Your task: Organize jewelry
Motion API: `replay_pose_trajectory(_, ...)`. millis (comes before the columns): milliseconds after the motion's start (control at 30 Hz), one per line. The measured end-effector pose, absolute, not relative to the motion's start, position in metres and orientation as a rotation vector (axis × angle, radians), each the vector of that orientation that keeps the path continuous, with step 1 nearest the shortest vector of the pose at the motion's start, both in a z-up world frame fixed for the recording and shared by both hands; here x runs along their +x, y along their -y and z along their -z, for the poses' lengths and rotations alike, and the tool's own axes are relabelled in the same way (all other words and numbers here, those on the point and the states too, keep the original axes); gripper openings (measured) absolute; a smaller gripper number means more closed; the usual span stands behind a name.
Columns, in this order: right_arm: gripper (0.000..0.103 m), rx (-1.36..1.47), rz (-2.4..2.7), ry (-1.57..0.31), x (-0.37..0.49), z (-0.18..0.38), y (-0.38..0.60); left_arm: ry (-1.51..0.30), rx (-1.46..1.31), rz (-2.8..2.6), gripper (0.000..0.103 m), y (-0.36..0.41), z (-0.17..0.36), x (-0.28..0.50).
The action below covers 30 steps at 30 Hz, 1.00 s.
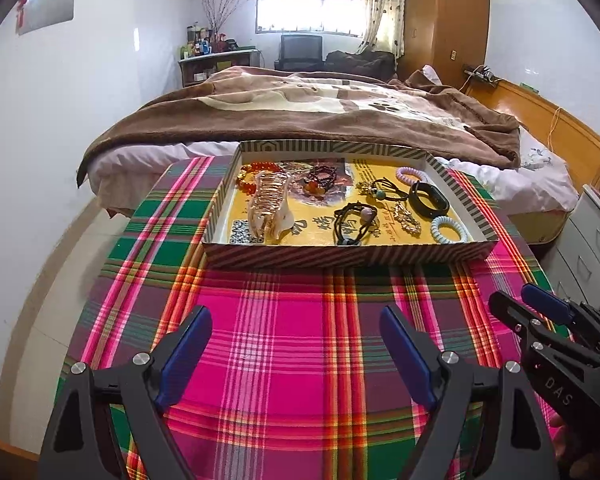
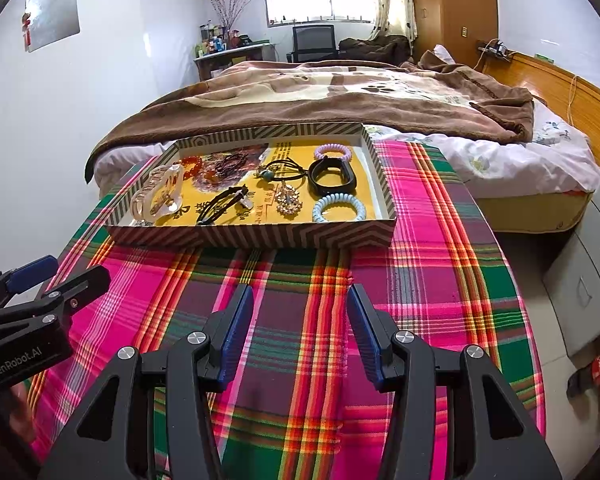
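Bright pink, green and orange plaid tablecloth (image 1: 300, 340) near. Brown fleece blanket (image 1: 300, 116) on bed beyond. Black office chair (image 2: 314, 42) far, below window (image 2: 316, 4). Orange wooden wardrobe (image 1: 446, 16) far right.

The printed characters on the yellow paper liner (image 1: 300, 208) are partly covered by jewelry. The white drawer cabinet (image 2: 588, 272) is cropped by the frame edge.

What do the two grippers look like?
Both are matte black frames with silver round bolts and flat blue pads. The left gripper carries white "GenRobot.AI" lettering on its body; the right gripper carries white "DAS". No cables or sleeves show.
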State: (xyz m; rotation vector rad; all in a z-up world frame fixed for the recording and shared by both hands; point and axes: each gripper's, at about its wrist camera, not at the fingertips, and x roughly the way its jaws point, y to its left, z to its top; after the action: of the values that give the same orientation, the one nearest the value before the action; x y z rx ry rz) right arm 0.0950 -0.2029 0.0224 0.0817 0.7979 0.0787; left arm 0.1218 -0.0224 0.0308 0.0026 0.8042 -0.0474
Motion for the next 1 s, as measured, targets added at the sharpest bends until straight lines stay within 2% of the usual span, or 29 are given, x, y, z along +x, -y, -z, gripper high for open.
replay_pose_trajectory(1000, 0.050, 0.086, -0.068, -0.798, 0.0939, -0.0230, 0.2041, -0.792, 0.015, 0.008, 0.086, 0.0239, -0.0337, 0.1176)
